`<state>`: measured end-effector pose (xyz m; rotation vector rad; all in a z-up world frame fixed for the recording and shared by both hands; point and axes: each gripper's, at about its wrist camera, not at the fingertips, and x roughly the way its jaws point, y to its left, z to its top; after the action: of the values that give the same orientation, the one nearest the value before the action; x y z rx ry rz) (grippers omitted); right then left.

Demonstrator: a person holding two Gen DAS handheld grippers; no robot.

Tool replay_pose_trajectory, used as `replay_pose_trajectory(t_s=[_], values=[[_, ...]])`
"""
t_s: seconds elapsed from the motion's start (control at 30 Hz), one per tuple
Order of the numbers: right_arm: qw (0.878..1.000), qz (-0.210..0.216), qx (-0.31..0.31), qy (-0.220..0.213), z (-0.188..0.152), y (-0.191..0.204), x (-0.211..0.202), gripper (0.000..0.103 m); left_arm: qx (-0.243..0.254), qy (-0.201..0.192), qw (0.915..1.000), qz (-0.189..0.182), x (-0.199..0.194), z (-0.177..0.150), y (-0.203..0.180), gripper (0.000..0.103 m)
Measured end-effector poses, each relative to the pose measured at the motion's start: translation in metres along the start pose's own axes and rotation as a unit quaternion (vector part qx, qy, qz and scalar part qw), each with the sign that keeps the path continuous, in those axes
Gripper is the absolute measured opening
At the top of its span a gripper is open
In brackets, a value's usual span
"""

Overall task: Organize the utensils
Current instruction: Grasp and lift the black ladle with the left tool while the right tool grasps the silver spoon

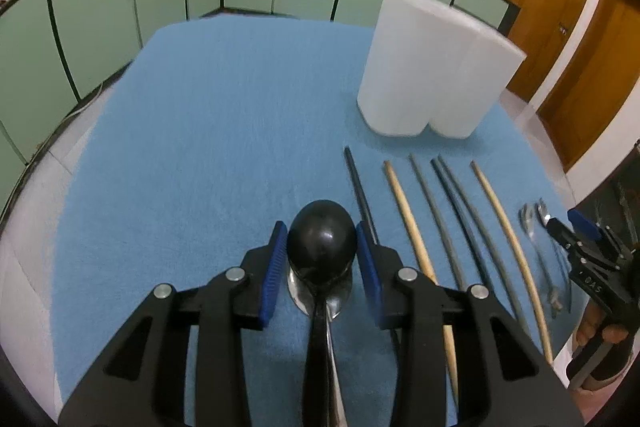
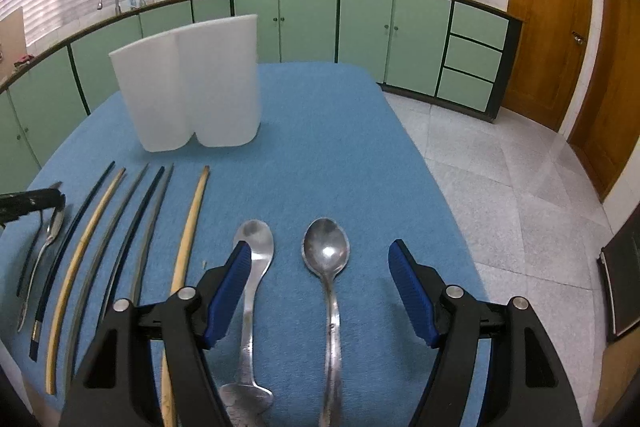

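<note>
My left gripper (image 1: 322,267) is open, its blue pads on either side of a black spoon (image 1: 321,237) that lies over a metal spoon (image 1: 334,301) on the blue cloth. Several chopsticks (image 1: 448,223) lie in a row to its right. My right gripper (image 2: 320,287) is open and empty above two metal spoons, one (image 2: 326,251) between its pads and one (image 2: 256,239) by the left pad. The chopsticks also show in the right wrist view (image 2: 132,223). A white two-compartment holder (image 2: 192,87) stands behind them, also in the left wrist view (image 1: 428,67).
The blue cloth (image 1: 220,115) covers the table. The right gripper shows at the right edge of the left wrist view (image 1: 576,239). Green cabinets (image 2: 360,31) run behind the table. Tiled floor (image 2: 520,179) and wooden doors (image 2: 548,7) lie to the right.
</note>
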<state>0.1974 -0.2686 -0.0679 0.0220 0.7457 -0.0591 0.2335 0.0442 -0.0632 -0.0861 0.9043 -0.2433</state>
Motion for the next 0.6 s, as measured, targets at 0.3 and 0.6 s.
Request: replay_pose_trajectory(t_s=[0.3,0.6], values=[[1.000,0.013,-0.014,0.013,0.006,-0.006,0.003,0.067,0.000,-0.051,0.9987,-0.006,-0.032,0.005,-0.013,0.034],[0.998,0.022,-0.018,0.055,0.014,-0.011,0.027,0.052,-0.004,-0.064,0.9978,-0.014,-0.036,0.010,-0.023,0.034]])
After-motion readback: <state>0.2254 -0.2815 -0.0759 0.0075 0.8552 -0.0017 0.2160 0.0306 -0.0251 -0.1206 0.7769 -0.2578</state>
